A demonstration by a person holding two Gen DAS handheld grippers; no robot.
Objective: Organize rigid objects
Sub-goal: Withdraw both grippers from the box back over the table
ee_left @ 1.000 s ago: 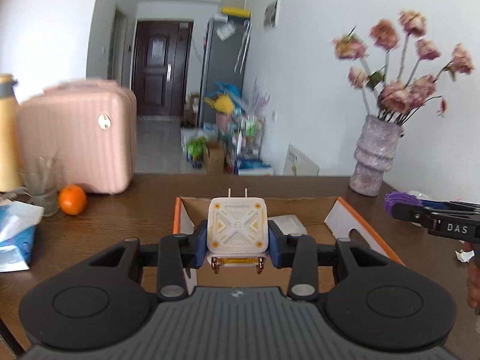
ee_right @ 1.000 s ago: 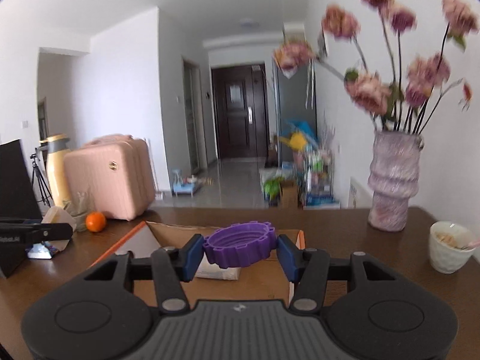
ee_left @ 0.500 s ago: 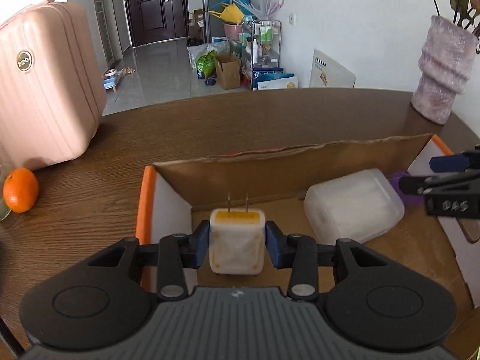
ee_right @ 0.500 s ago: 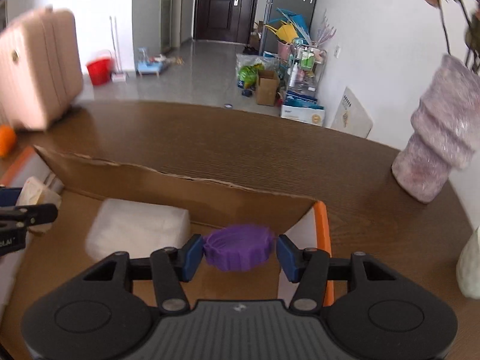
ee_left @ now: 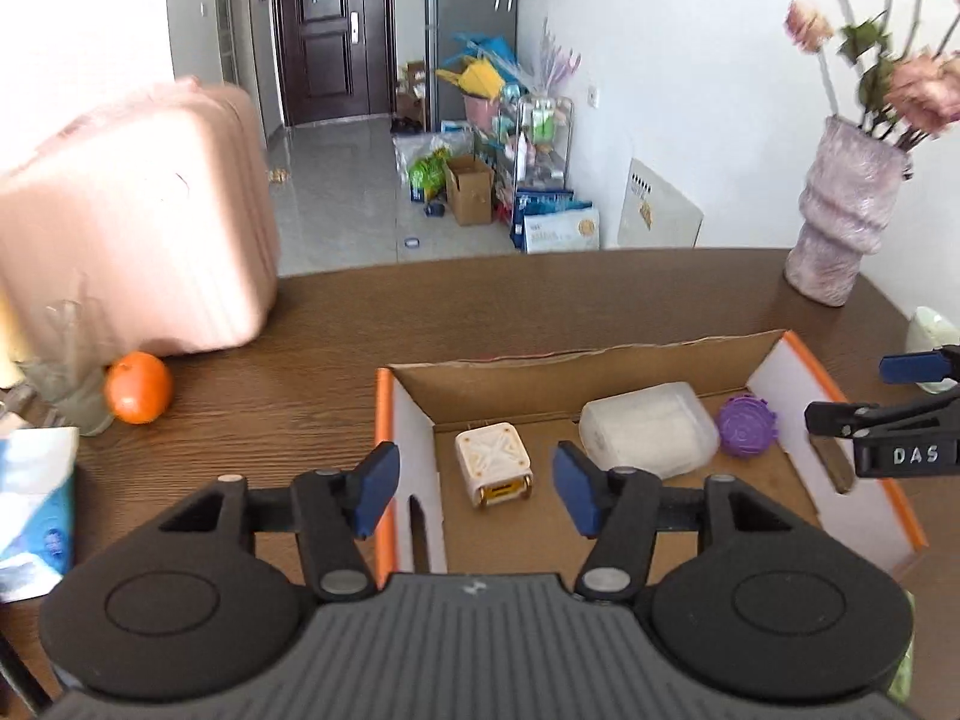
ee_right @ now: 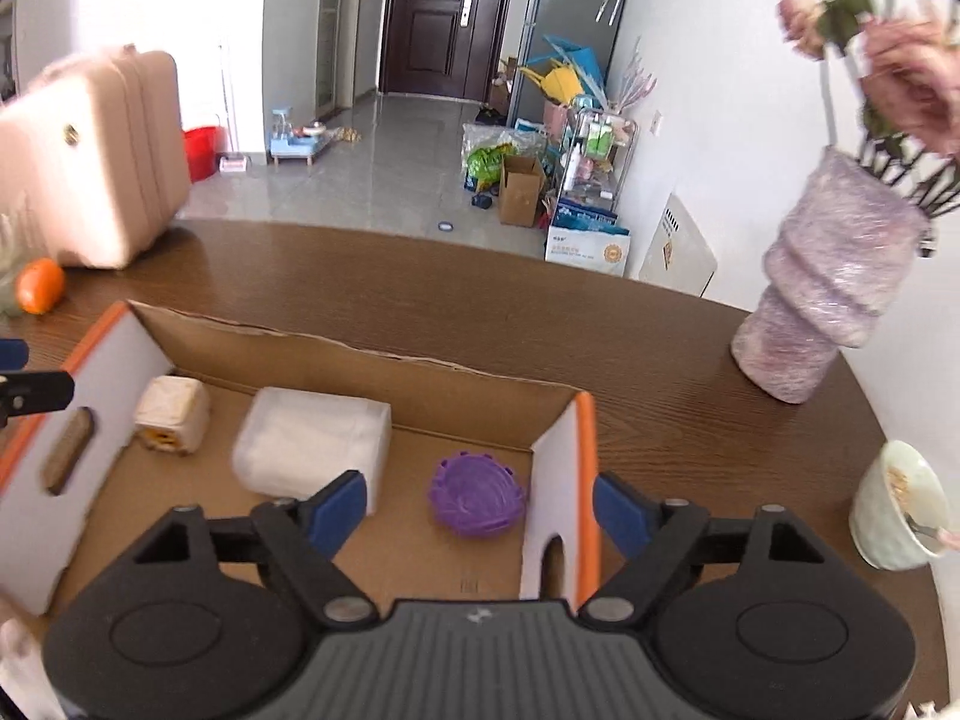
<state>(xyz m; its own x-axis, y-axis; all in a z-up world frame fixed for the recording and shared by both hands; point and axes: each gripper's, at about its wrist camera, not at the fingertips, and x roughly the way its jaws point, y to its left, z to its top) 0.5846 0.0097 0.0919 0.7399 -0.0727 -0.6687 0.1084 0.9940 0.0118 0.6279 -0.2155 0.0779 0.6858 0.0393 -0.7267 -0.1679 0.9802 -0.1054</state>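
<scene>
The white charger cube lies on the floor of the open cardboard box, at its left end, just beside the white left wall, with a gold-coloured face turned toward the near side. The purple ridged cap lies on the box floor at the right end, near the white right wall with the orange edge. Between the two sits a translucent white plastic case, close to the cap and apart from the cube. The left claw hangs over the near left part of the box; its jaws are opening, the blue pads stand clear on either side of the cube, and nothing is gripped. The right claw hangs over the near right corner; its jaws are opening wide, the cap lies below and between them untouched, and the right pad is outside the box wall. In the left wrist view the tip of the right claw also shows at the right edge. The box rests on a brown wooden desk. On the desk to the far left stand a pink suitcase and an orange; a tissue pack lies at the near left. To the far right stands a ribbed lilac vase with pink flowers, and a pale bowl sits at the near right.
</scene>
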